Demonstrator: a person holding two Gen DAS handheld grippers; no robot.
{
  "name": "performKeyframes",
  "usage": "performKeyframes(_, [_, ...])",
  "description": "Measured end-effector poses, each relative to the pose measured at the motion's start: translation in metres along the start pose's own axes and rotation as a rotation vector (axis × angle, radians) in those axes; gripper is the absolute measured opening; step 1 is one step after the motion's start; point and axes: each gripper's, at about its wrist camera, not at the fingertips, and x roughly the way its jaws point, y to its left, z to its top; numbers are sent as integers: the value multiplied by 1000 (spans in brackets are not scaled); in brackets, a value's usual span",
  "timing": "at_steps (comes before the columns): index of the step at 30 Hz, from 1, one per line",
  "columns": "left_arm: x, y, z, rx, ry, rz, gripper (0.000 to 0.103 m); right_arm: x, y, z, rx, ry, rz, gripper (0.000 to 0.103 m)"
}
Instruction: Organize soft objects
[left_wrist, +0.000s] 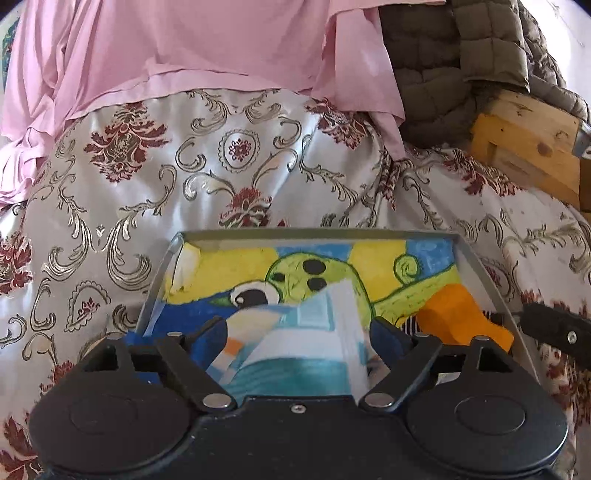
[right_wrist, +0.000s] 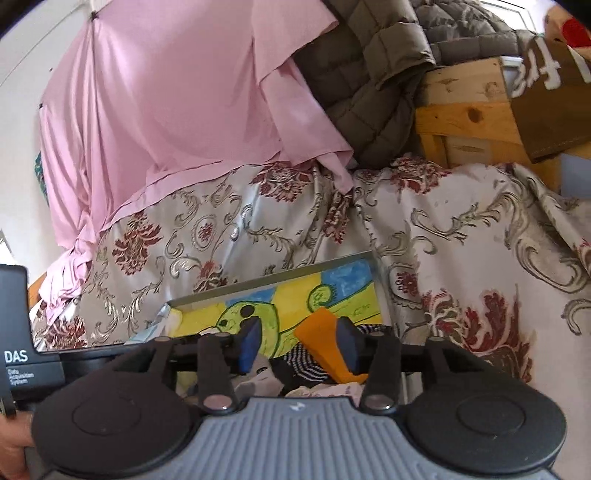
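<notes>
A shallow grey-rimmed tray with a painted green creature on its bottom lies on the patterned bedspread. My left gripper stands wide open over it. A white, teal and orange cloth lies between its blue pads, and neither pad presses on it. An orange soft piece and a black-and-white striped sock rest in the tray's right part. My right gripper is open there. The orange piece lies between its fingers, close to the right one, ungripped.
A silver bedspread with red flowers covers the surface. A pink sheet hangs behind, with an olive quilted jacket to its right, draped over a wooden crate. A brown cardboard box sits far right.
</notes>
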Motion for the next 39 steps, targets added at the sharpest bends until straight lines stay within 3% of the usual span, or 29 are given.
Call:
performKeyframes(3, [-4,-2,1,-4,-40,3,96,-4,-4,0,20,-1,6,54])
performKeyframes(11, [-20,11,1,-109,-97,-8,98,-22,1,1,3,-41,16,66])
performKeyframes(18, [-66,23,-2,-179,-192,-12,102,-55,9,1,-20,-89,14,75])
performKeyframes(30, [-173,19,-39,-118,-291,19,102,-139,41,-22,-108,-190,28,95])
performKeyframes(39, [-237,17,-80,-86,-321,46,102,-200,55,-51,-148,-265,19,101])
